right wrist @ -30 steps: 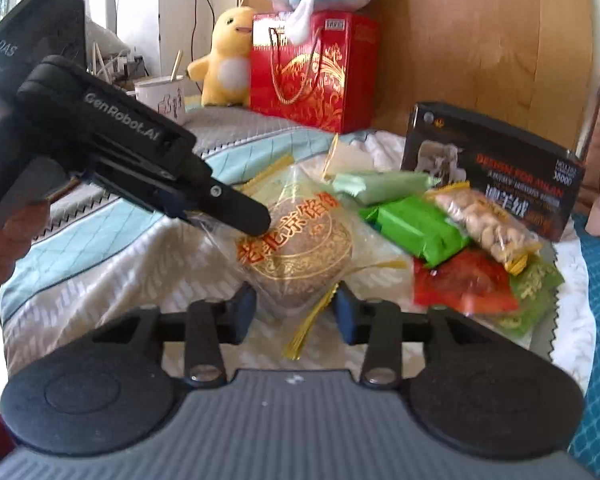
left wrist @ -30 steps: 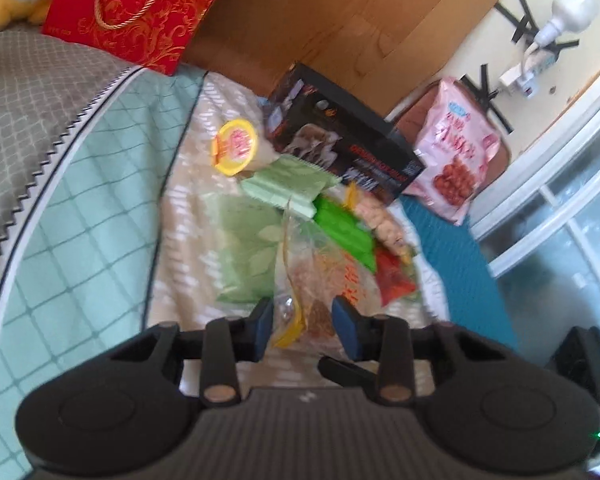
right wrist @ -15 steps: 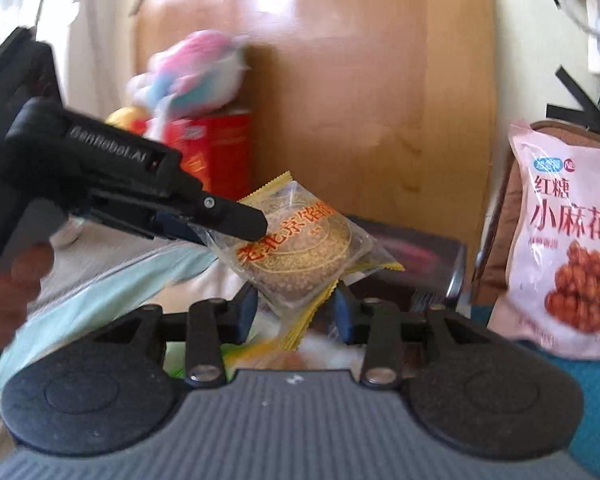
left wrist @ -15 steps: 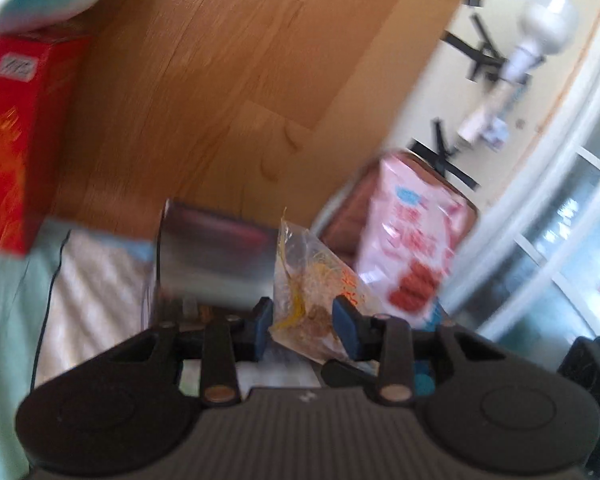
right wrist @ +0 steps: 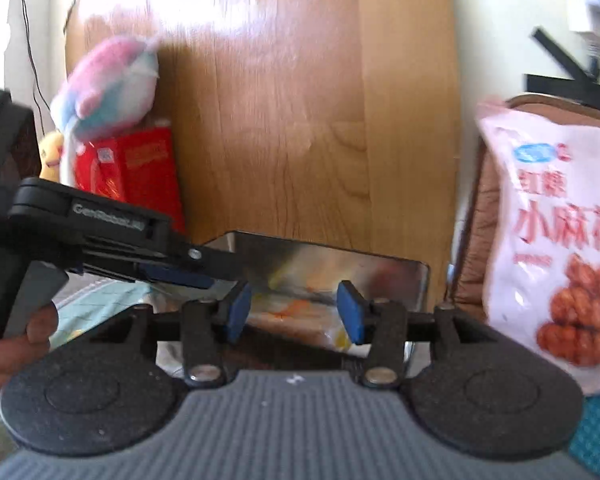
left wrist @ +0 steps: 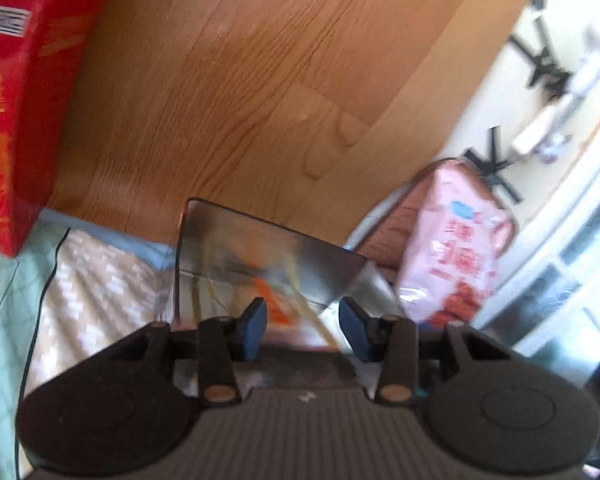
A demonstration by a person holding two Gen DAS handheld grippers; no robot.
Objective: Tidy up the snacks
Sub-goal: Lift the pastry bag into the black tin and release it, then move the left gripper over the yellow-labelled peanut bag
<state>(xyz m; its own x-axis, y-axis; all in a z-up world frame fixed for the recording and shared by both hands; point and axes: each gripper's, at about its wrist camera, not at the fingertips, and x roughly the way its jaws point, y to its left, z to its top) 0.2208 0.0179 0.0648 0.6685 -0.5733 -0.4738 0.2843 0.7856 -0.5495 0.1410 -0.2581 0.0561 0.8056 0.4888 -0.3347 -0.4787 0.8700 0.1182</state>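
Observation:
A clear cake packet with orange print (left wrist: 276,300) shows as a blur between and past my two grippers, over the shiny top of the dark box (left wrist: 268,252); it also shows in the right wrist view (right wrist: 300,312). My left gripper (left wrist: 302,328) has its jaws apart, with nothing pinched. In the right wrist view the left gripper's fingers (right wrist: 188,268) reach in from the left over the dark box (right wrist: 340,264). My right gripper (right wrist: 296,312) is open, just in front of the packet and the box.
A pink snack bag (right wrist: 556,240) leans on a brown chair at the right, also in the left wrist view (left wrist: 456,248). A red gift bag (left wrist: 16,112) and plush toys (right wrist: 108,84) stand at the left against a wooden headboard (left wrist: 260,80). Patterned bedding (left wrist: 100,280) lies below.
Both grippers rose and moved toward the dark box. Both sets of jaws have opened wider, and the cake packet has left them and blurs over the box.

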